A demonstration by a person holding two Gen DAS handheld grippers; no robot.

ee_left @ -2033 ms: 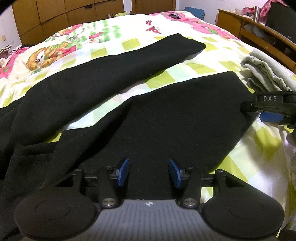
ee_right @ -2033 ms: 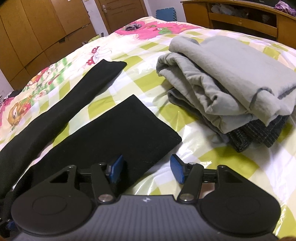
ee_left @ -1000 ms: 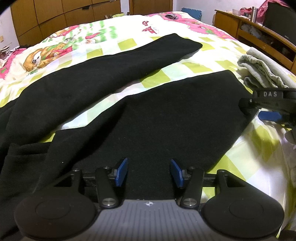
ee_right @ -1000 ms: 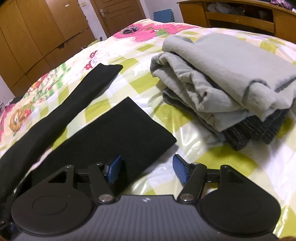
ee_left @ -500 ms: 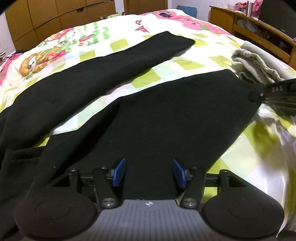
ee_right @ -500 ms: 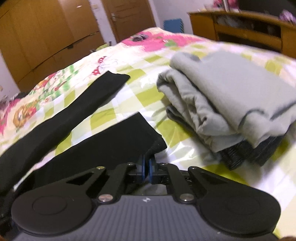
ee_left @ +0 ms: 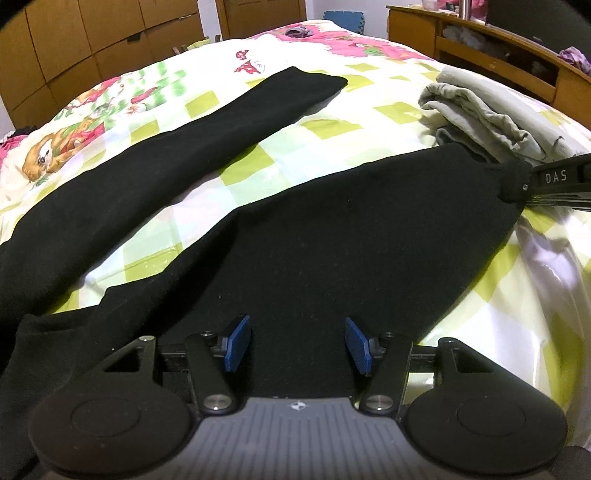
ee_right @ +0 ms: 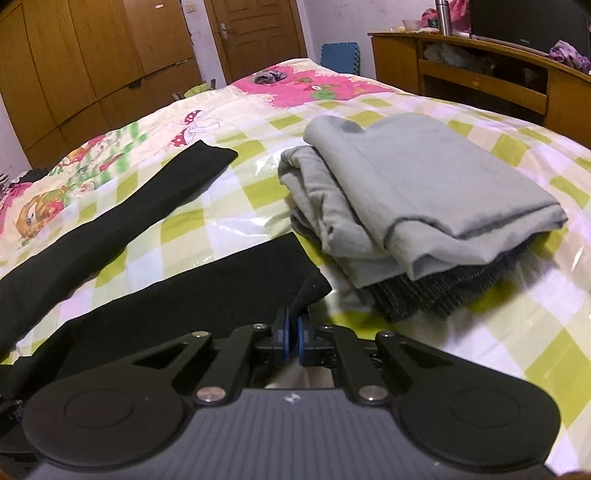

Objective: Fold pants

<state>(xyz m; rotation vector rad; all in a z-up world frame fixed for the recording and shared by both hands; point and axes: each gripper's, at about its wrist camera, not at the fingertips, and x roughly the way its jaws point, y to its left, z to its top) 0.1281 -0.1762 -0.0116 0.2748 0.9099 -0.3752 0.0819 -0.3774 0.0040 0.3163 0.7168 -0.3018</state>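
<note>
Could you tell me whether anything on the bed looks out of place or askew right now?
Only slightly: the black pants lie with their legs splayed apart, and the near leg's hem corner is puckered up where the right tongs pinch it. The left tongs hover open. The folded grey clothes look tidy.

Lying on the bed (ee_right: pixel 258 125), under a checked green-and-white sheet printed with cartoon mushrooms and a dog: a folded grey garment (ee_right: pixel 424 184) stacked on a darker knitted one (ee_right: pixel 443 288), toward the right side. Standing behind along the wall, wooden wardrobes (ee_right: pixel 92 55) and a brown door (ee_right: pixel 258 33). Leaning beside the door, a blue foam mat (ee_right: pixel 340 57). Running along the right, a wooden shelf unit (ee_right: pixel 480 70) holding clutter.
</note>
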